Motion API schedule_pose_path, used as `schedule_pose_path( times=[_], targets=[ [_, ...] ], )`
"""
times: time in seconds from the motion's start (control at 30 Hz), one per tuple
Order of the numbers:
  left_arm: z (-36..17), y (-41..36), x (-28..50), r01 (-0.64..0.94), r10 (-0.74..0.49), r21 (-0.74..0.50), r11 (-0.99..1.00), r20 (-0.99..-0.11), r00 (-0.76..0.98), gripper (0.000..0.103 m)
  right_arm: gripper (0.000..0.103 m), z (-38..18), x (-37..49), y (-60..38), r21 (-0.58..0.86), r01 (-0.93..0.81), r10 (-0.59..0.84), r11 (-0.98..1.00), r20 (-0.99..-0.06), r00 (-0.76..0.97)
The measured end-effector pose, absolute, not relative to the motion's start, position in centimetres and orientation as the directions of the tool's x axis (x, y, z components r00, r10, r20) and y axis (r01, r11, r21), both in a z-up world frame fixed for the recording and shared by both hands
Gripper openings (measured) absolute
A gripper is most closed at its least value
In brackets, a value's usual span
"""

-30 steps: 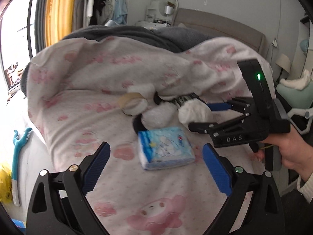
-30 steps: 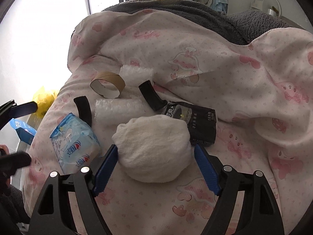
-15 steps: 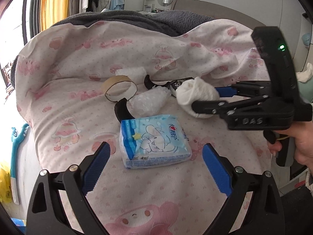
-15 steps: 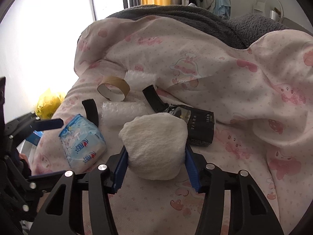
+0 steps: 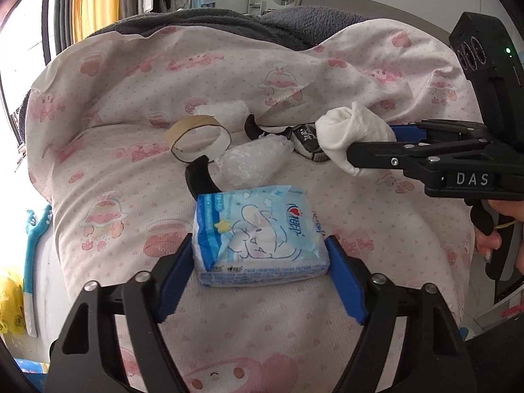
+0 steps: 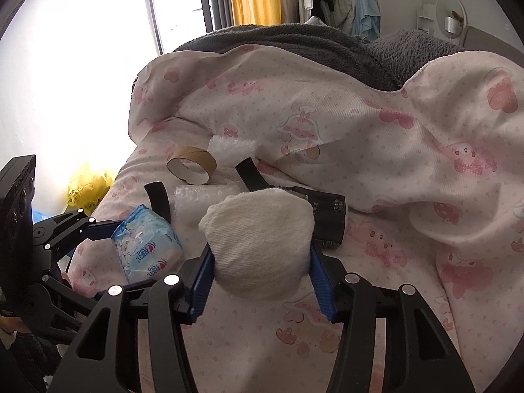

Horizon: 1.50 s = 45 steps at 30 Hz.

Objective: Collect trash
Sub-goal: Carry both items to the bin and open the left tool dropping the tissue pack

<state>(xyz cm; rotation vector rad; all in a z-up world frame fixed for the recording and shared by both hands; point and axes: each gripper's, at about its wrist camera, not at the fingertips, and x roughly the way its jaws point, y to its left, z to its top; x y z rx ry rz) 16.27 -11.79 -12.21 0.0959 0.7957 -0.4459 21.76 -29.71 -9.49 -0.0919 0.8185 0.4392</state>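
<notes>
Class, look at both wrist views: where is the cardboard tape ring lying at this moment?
The cardboard tape ring lies on the pink bedspread, left of centre in both views, just in front of a bubble-wrap wad and behind the black curved strip.

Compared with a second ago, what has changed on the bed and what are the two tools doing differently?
The left tool has just been closing around the blue tissue pack, its pads now against the pack's sides. The right tool closed on the white wad and raised it off the bedspread. The cardboard ring, bubble wrap and black wrapper lie unmoved.
</notes>
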Motion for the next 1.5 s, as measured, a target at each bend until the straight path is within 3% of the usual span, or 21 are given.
schedule_pose_path(
  times=[0.37,0.63,1.5],
  targets=[
    [-9.4,-10.1,15.2,0.423,-0.394,-0.104,0.900,-0.607,0.690,0.075,0.054,-8.5,21.9,-29.2,0.100,-0.403,0.350,0.910,-0.706,0.615],
    [-7.2,-6.5,14.7,0.339,-0.333,-0.093,0.936,-0.546,0.769,0.075,0.054,-6.9,21.8,-27.5,0.135,-0.411,0.388,0.902,-0.674,0.629],
    [-10.2,6.5,13.3,0.138,-0.143,-0.066,0.988,-0.722,0.677,0.075,0.054,-4.2,20.3,-12.3,0.122,-0.582,0.522,0.804,-0.612,0.594]
  ],
)
